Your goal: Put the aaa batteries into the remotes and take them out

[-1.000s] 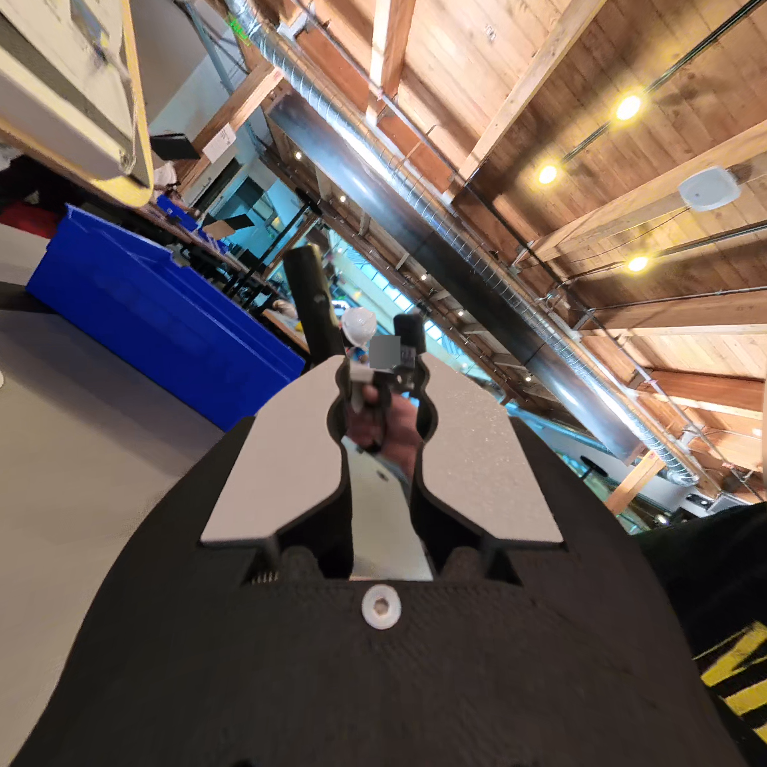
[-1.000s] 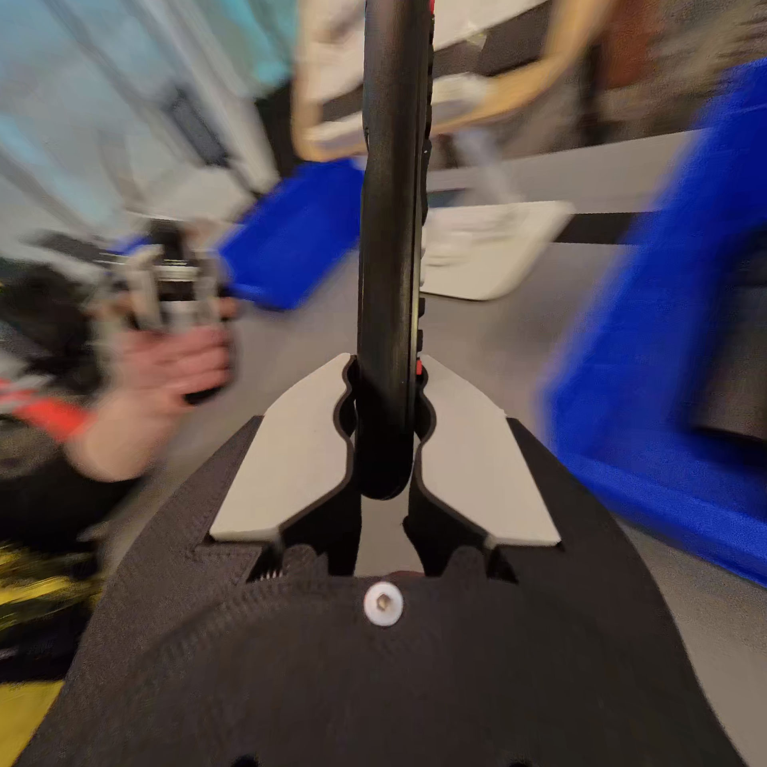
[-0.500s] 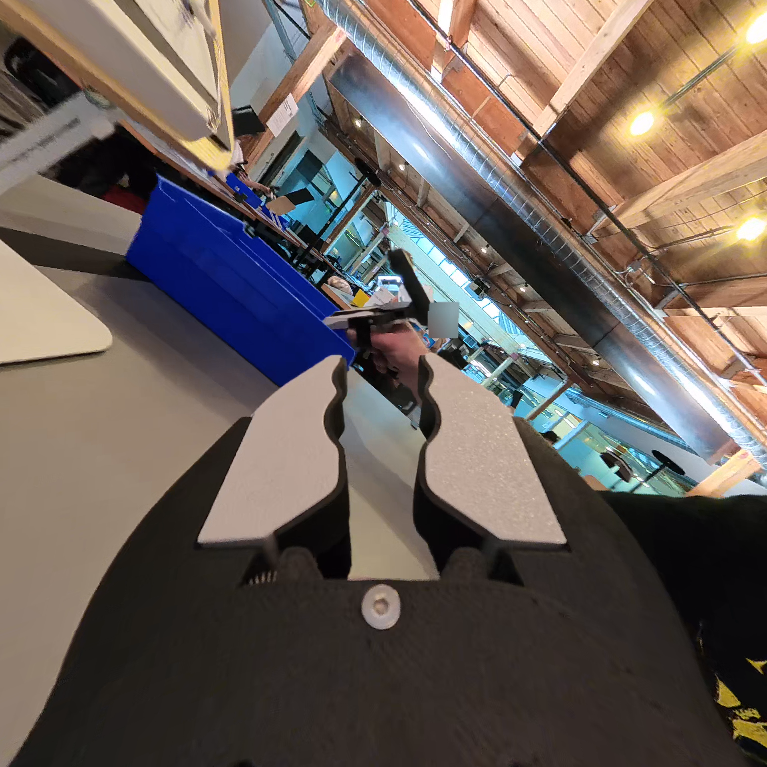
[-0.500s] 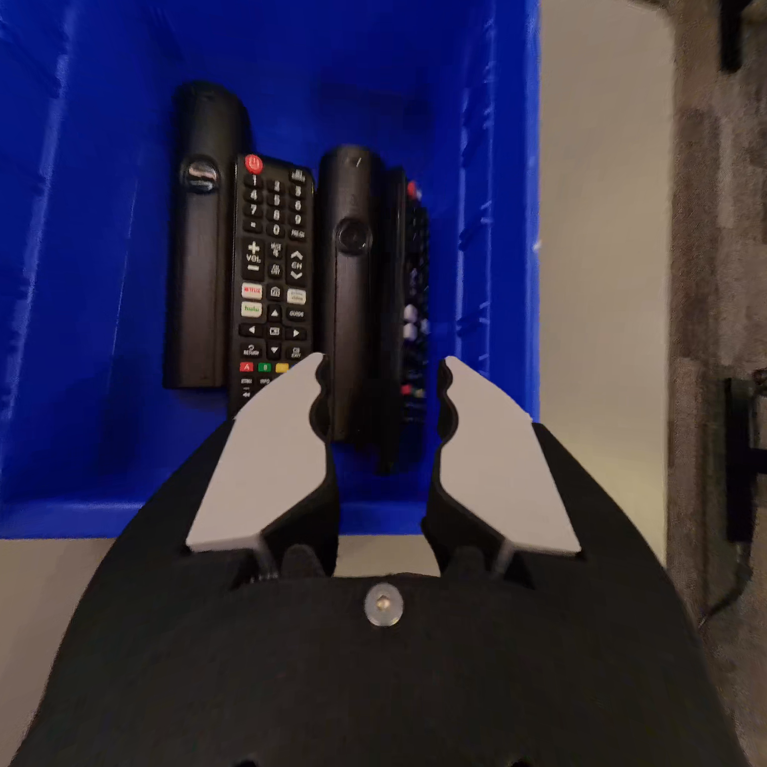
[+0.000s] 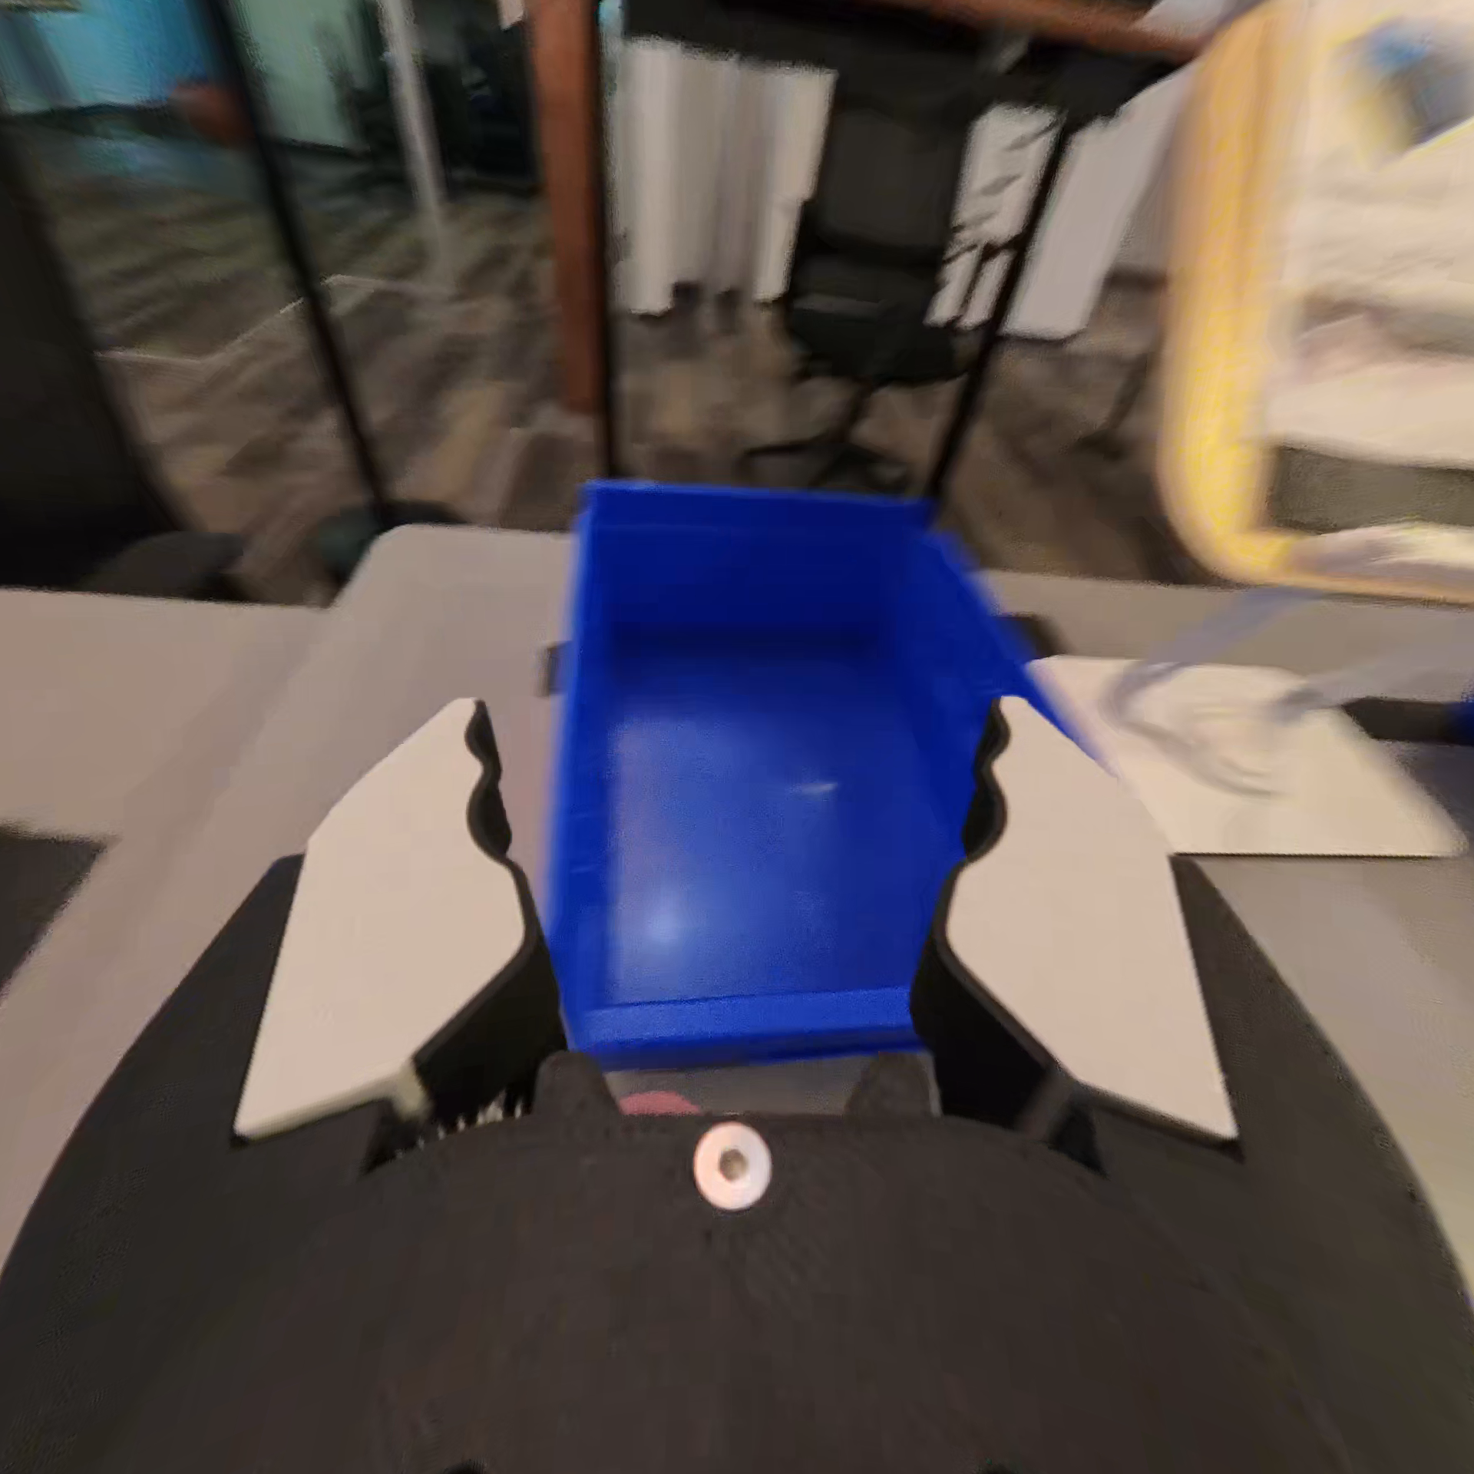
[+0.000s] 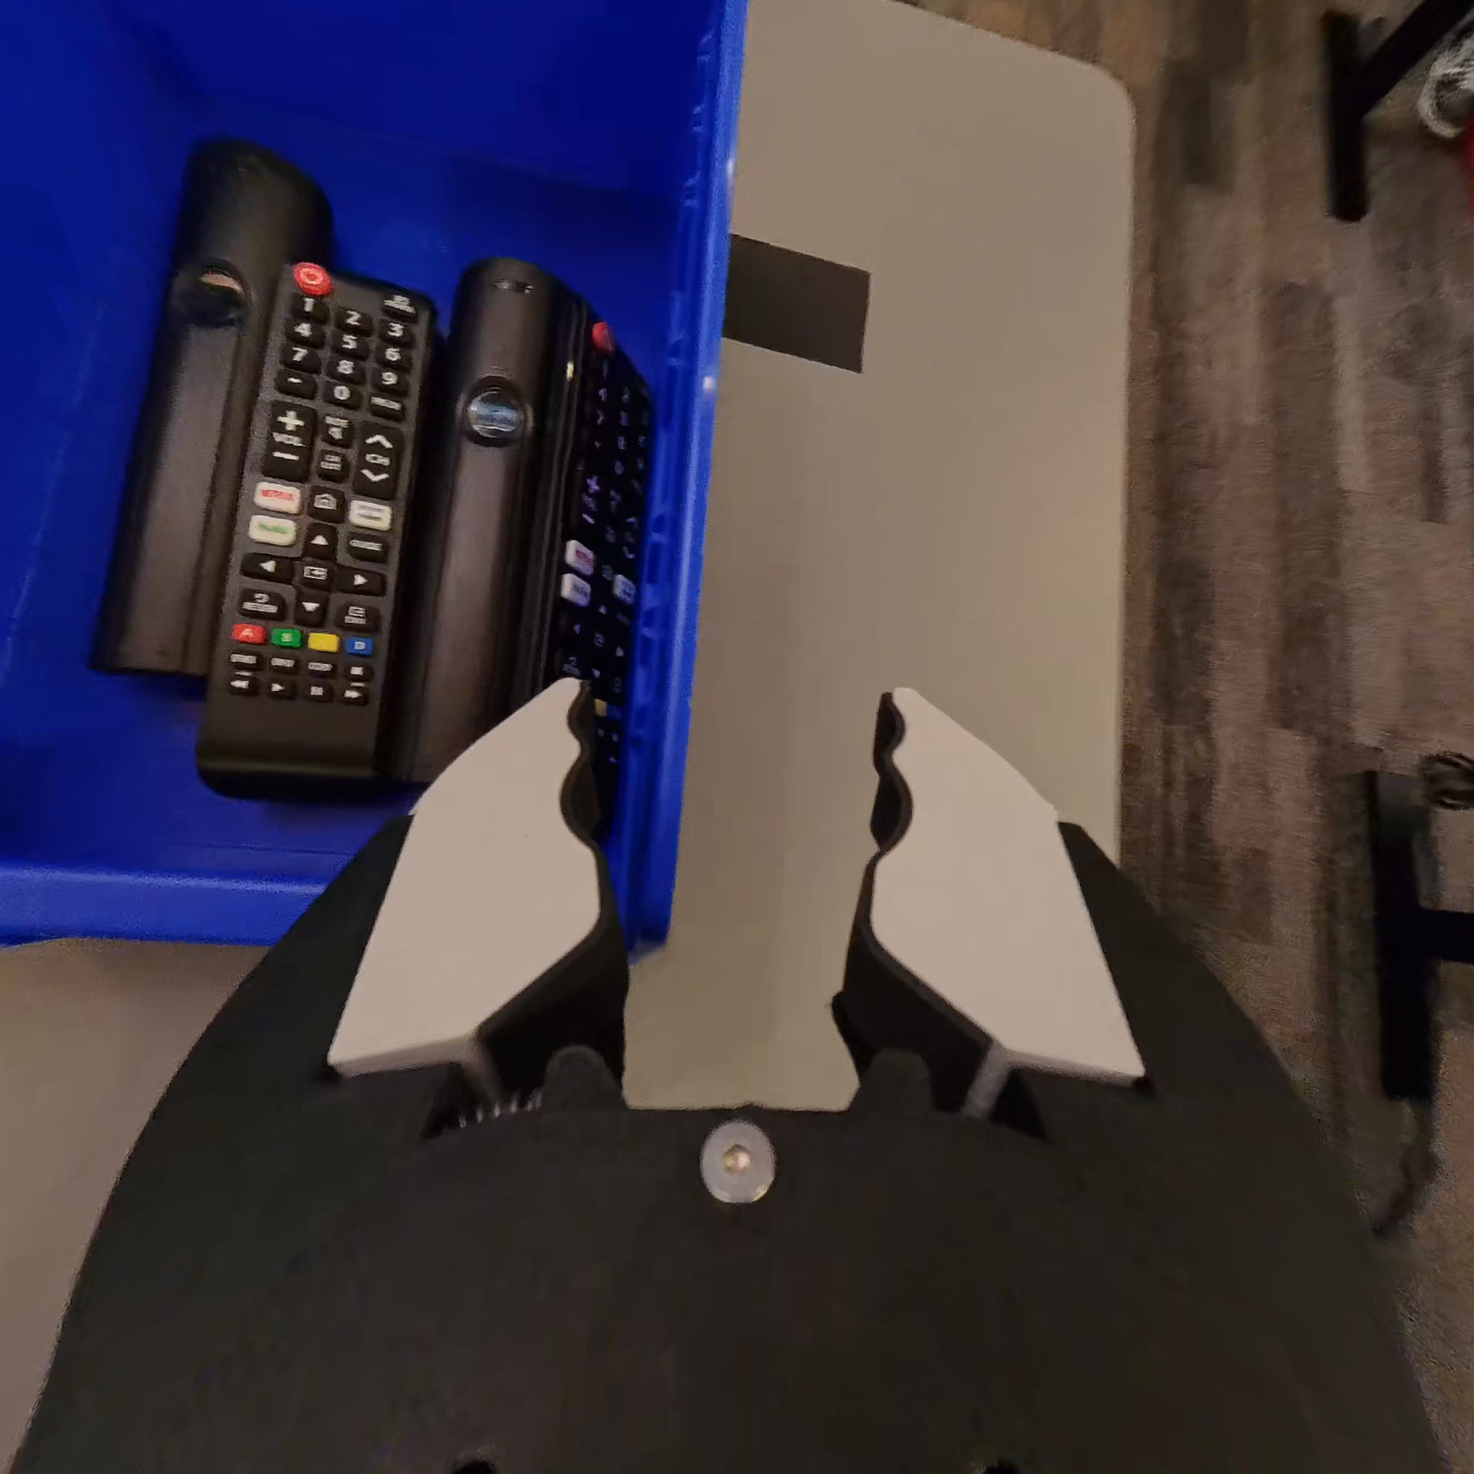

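In the right wrist view a blue bin [image 6: 702,494] holds several black remotes side by side. One lies buttons up [image 6: 319,518], two lie back up [image 6: 199,415] [image 6: 486,510], and one stands on edge against the bin's right wall [image 6: 606,526]. My right gripper [image 6: 730,702] is open and empty, above the bin's near right corner and the grey table. In the left wrist view my left gripper [image 5: 734,718] is wide open and empty above an empty blue bin [image 5: 750,606]. No batteries show.
The grey table [image 6: 917,558] has a black tape patch [image 6: 798,303] beside the remote bin; its right edge drops to the floor. In the left wrist view a white mat [image 5: 1244,774] lies right of the empty bin, and a chair [image 5: 885,303] stands beyond the table. About 85 centimetres separates my left fingertips from my right.
My right gripper let go of the remote into the bin, opened wider and drifted right. My left gripper swung down from the ceiling toward the empty bin and opened wide.
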Action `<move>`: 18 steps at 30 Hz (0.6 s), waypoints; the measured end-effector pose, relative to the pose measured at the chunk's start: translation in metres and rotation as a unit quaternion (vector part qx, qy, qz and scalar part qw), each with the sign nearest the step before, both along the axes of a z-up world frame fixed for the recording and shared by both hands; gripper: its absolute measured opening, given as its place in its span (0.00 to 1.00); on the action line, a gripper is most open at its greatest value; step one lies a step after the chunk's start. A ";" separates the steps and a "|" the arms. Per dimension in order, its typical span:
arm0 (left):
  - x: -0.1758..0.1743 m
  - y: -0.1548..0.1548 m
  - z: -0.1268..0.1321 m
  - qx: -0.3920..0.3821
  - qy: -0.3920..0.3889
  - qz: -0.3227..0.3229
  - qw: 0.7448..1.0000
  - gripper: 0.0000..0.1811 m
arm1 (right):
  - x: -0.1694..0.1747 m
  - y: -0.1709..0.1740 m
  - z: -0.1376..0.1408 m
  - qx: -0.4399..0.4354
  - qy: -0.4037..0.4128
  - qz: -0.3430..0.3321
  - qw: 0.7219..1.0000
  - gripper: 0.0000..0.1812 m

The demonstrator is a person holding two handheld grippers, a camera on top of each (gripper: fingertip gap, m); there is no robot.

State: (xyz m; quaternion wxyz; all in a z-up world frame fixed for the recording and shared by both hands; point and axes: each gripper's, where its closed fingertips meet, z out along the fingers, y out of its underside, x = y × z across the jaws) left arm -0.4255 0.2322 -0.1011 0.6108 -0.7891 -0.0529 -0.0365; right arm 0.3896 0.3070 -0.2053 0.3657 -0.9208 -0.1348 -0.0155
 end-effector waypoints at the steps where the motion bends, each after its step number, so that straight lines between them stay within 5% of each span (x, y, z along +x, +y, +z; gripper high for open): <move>1: -0.022 0.006 -0.019 -0.031 0.003 0.018 0.999 0.62 | -0.009 0.001 -0.004 -0.005 0.031 0.015 0.999 0.33; 3: -0.044 0.017 -0.069 -0.120 -0.005 0.018 0.993 0.61 | -0.025 0.002 -0.008 -0.016 0.090 0.037 0.995 0.28; 7: -0.026 0.034 -0.131 -0.216 -0.084 -0.056 0.971 0.41 | -0.022 0.005 -0.020 -0.030 0.052 0.044 0.997 0.04; 10: -0.030 0.039 -0.129 -0.213 -0.107 -0.055 0.970 0.13 | -0.022 0.005 -0.020 -0.033 0.070 0.041 0.996 0.03; 12: -0.038 0.037 -0.130 -0.233 -0.068 -0.043 0.969 0.05 | -0.021 0.003 -0.020 -0.034 0.066 0.041 0.996 0.03; 18: -0.027 -0.004 -0.132 -0.263 -0.001 -0.127 0.956 0.03 | -0.019 -0.017 -0.020 -0.041 0.065 0.063 0.995 0.03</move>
